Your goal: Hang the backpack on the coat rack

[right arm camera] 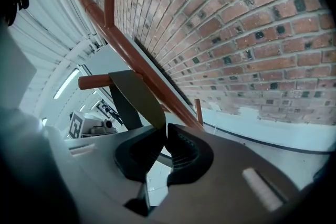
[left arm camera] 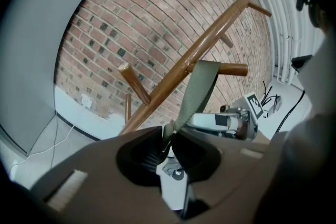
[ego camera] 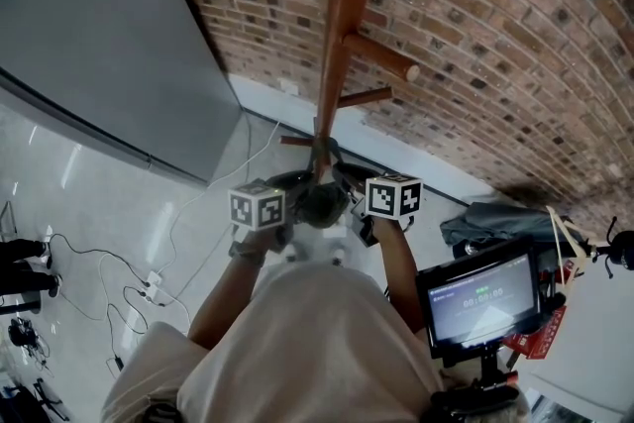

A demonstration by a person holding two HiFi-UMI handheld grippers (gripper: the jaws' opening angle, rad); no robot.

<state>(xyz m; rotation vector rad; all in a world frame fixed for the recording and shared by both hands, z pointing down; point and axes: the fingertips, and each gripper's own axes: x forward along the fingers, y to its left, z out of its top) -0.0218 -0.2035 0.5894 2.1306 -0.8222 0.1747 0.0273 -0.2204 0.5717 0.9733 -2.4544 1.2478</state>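
The wooden coat rack (ego camera: pixel 342 25) stands against the brick wall, its pegs (ego camera: pixel 381 57) sticking out. In the left gripper view an olive backpack strap (left arm camera: pixel 202 86) loops over a peg (left arm camera: pixel 233 68) and runs down into my left gripper (left arm camera: pixel 168 136), which is shut on it. In the right gripper view the same strap (right arm camera: pixel 136 94) hangs over a peg (right arm camera: pixel 94 81) and ends between the jaws of my right gripper (right arm camera: pixel 163 131), which pinch its edge. In the head view the dark backpack (ego camera: pixel 319 203) hangs low at the pole between both marker cubes; most of it is hidden.
A grey panel (ego camera: pixel 89 35) leans at the left. Cables (ego camera: pixel 149 282) trail over the pale floor. A monitor on a stand (ego camera: pixel 480 297) and a grey bundle (ego camera: pixel 495 218) sit at the right. Lower pegs (left arm camera: pixel 135 84) jut out near the strap.
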